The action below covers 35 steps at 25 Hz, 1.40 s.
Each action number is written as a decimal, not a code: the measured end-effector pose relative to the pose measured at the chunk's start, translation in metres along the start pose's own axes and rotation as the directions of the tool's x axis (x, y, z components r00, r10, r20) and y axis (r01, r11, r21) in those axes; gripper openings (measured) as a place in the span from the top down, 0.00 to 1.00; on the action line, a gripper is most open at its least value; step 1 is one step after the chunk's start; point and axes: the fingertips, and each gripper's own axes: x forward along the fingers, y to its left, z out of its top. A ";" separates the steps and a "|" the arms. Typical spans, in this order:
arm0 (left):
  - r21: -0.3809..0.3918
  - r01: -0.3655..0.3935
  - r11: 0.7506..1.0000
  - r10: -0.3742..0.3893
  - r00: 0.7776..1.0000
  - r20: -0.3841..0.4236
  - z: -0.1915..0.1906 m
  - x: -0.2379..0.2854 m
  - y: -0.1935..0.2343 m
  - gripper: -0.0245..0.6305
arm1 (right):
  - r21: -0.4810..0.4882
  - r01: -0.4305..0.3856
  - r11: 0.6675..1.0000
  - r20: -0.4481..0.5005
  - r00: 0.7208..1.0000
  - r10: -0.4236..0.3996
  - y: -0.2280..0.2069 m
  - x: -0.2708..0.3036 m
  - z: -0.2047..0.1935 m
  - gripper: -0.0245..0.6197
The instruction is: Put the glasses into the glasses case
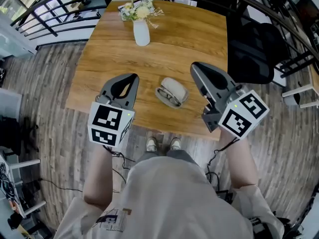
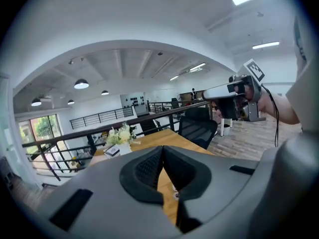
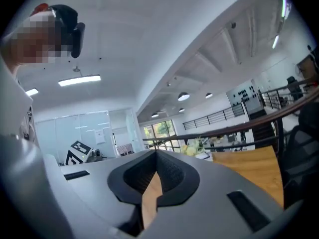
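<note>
On the wooden table (image 1: 109,59) a pale glasses case (image 1: 175,87) lies open near the front edge. The dark-framed glasses (image 1: 167,96) rest in its front half. Both grippers hang well above the table, one on each side of the case, touching nothing. My left gripper (image 1: 133,77) is to the case's left; in the left gripper view its jaws (image 2: 162,149) meet at the tips with nothing between them. My right gripper (image 1: 195,66) is to the case's right; in the right gripper view its jaws (image 3: 155,155) are also closed and empty.
A white vase of flowers (image 1: 141,30) stands at the table's far side. A black office chair (image 1: 255,51) sits off the table's right edge. A dark railing (image 1: 55,14) runs behind the table. The person's shoes (image 1: 163,144) are at the front edge.
</note>
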 end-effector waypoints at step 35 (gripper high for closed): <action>0.005 0.100 0.995 -0.100 0.979 0.179 0.061 -0.090 -0.079 0.94 | -0.250 0.267 0.931 0.112 0.963 -0.246 0.067 -0.122 0.019 0.92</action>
